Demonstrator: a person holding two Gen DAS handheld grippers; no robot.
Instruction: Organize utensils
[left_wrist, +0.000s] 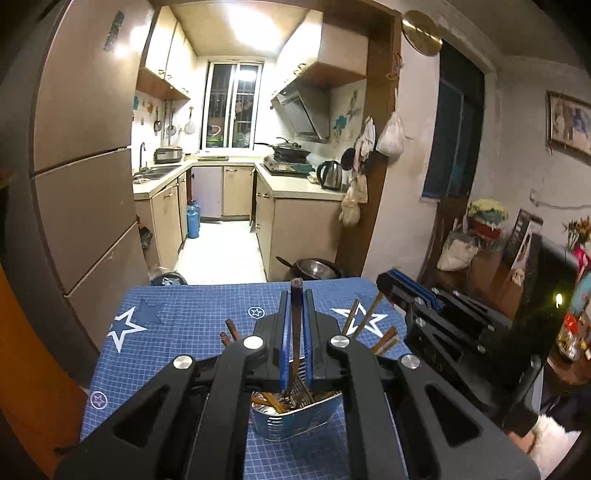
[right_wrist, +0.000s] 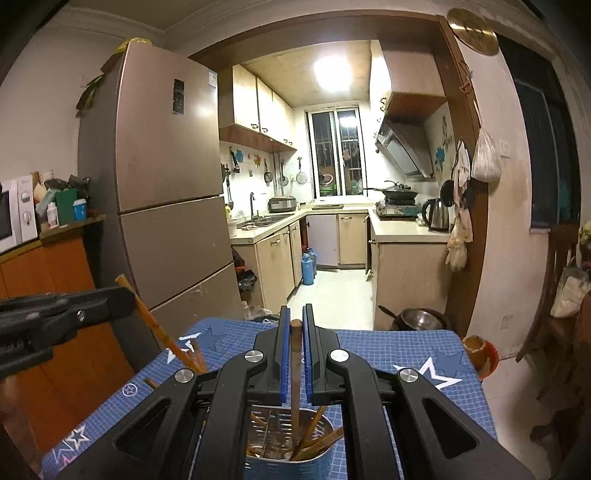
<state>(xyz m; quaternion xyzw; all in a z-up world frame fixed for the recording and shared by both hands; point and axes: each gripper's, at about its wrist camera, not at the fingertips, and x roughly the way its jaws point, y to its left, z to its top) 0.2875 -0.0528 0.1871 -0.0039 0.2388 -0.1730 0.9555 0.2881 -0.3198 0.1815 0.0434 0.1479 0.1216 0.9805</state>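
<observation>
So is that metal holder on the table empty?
No, the metal holder already has several wooden chopsticks standing in it.

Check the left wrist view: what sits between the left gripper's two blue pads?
One dark brown chopstick, upright between the left gripper's pads, its lower end down in the metal utensil holder. Nothing else in the gap, per the left wrist view.

Two black two-finger grippers with blue pads were there: the left gripper (left_wrist: 295, 295) and the right gripper (right_wrist: 295, 314). One perforated shiny metal holder (right_wrist: 280, 439) stood. Each gripper pinched one brown wooden chopstick (right_wrist: 295, 369).
</observation>
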